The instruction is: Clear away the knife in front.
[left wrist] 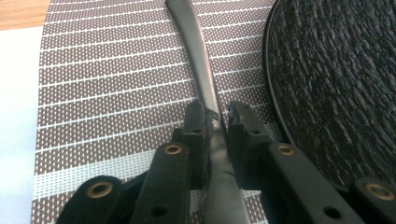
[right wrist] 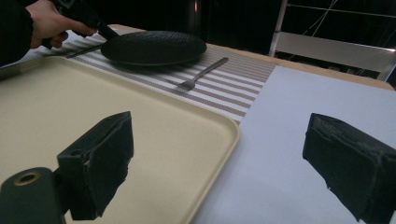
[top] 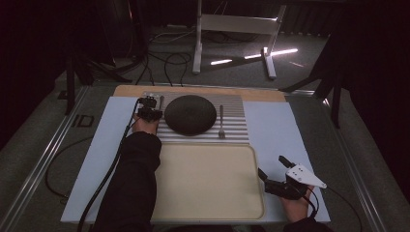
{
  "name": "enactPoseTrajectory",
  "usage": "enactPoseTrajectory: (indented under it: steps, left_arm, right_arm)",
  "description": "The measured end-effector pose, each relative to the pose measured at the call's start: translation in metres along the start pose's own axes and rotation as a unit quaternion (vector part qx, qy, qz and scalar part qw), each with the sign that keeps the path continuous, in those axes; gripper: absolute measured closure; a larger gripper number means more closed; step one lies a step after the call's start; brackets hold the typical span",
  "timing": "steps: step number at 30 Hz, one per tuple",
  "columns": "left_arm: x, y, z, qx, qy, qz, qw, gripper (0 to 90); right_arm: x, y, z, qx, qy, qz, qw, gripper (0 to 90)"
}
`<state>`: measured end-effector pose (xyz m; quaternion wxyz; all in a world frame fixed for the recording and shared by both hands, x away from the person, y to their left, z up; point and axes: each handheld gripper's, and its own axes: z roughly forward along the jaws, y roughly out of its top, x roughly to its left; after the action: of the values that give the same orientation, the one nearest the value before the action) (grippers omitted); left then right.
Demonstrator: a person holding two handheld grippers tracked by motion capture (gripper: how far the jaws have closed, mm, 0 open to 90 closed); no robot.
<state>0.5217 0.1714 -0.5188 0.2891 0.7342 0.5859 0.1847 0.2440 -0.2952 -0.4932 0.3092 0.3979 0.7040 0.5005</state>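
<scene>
A dark knife [left wrist: 198, 60] lies on the striped placemat [left wrist: 107, 84], just left of a round black plate [left wrist: 336, 79]. My left gripper [left wrist: 217, 114] is shut on the knife's handle, one pad on each side. In the high view this gripper [top: 150, 113] sits at the plate's [top: 190, 114] left edge, and the knife [top: 161, 100] runs away from it. A fork [top: 221, 121] lies right of the plate. My right gripper [top: 271, 165] rests open and empty beside the beige tray's [top: 208, 181] right rim. Its jaws [right wrist: 219, 154] stand wide apart.
The tray [right wrist: 93, 107] sits in front of the placemat on a pale blue mat [top: 275, 125]. The fork [right wrist: 205, 72] and plate [right wrist: 154, 46] lie beyond the tray. A white stand [top: 232, 29] and cables are on the floor behind the table.
</scene>
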Motion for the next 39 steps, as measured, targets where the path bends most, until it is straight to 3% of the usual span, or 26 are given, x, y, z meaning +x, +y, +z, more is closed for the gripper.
enactPoseTrajectory:
  steps: [1,6,17,19,23,33,37,39]
  left_arm:
    - [0.001,0.002,0.000,0.006,-0.003,-0.010,0.9999,78.7]
    - [-0.006,0.011,0.002,0.034,0.008,0.009,0.9994,71.3]
    - [-0.012,0.008,0.002,0.027,0.036,0.034,0.9984,80.6]
    - [-0.011,0.007,0.001,0.025,0.034,0.025,0.9988,80.7]
    - [-0.008,0.006,-0.004,0.021,0.028,0.027,0.9990,80.8]
    - [0.003,0.002,-0.025,-0.013,0.006,0.000,0.9999,80.8]
    - [0.003,-0.001,-0.035,-0.025,0.007,0.002,0.9997,80.8]
    - [0.003,-0.002,-0.040,-0.032,0.005,-0.007,0.9994,80.8]
  right_arm:
    - [0.000,0.000,0.000,-0.001,0.000,0.000,1.0000,8.8]
    - [0.000,0.000,0.000,-0.002,-0.001,0.000,1.0000,8.8]
    - [-0.001,0.000,-0.002,-0.002,-0.003,0.001,1.0000,8.8]
    - [-0.002,0.000,-0.002,-0.002,-0.004,0.000,1.0000,8.8]
    - [-0.002,0.000,-0.002,-0.003,-0.004,0.004,1.0000,8.8]
    - [-0.001,0.000,-0.003,-0.001,-0.008,0.005,1.0000,8.8]
    - [-0.001,0.000,-0.003,-0.002,-0.007,0.005,1.0000,8.8]
    - [-0.001,0.000,-0.003,-0.002,-0.007,0.005,1.0000,8.8]
